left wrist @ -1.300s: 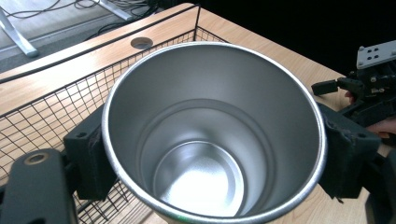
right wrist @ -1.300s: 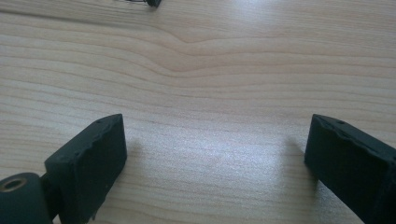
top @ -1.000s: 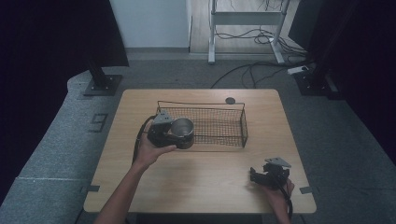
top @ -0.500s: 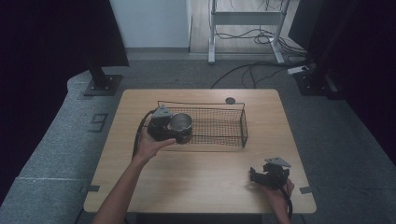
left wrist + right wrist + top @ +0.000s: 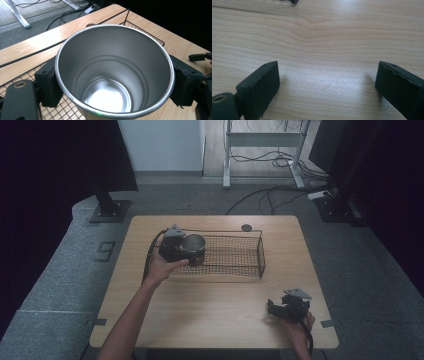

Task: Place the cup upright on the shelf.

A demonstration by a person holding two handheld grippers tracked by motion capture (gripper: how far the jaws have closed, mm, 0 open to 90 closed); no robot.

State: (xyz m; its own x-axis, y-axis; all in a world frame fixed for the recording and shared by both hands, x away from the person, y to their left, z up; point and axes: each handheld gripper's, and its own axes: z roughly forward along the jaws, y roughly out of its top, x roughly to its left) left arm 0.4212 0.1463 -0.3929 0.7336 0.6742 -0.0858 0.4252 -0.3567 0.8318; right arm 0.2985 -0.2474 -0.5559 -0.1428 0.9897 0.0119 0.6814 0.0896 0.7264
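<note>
Left gripper view: left gripper (image 5: 113, 85) clamps steel cup (image 5: 113, 72) over wire basket (image 5: 235, 255). Rigid, light, slick wall; squeeze below rim. Right gripper (image 5: 327, 87) spread wide, grasping nothing.

The wire basket (image 5: 227, 255) blocks the tabletop's (image 5: 210, 315) middle, with a small dark disc (image 5: 246, 227) just behind it. Bare wood lies open in front.

Small dark round disc (image 5: 246, 227) lies on the desk (image 5: 215, 320) near the far edge, just behind the basket's back rim (too small to identify). Grey carpeted floor (image 5: 365, 270) surrounds the desk. Beyond it: white metal frame (image 5: 262, 140), loose black cables (image 5: 272, 197), black stand base (image 5: 110, 210) at far left.
</note>
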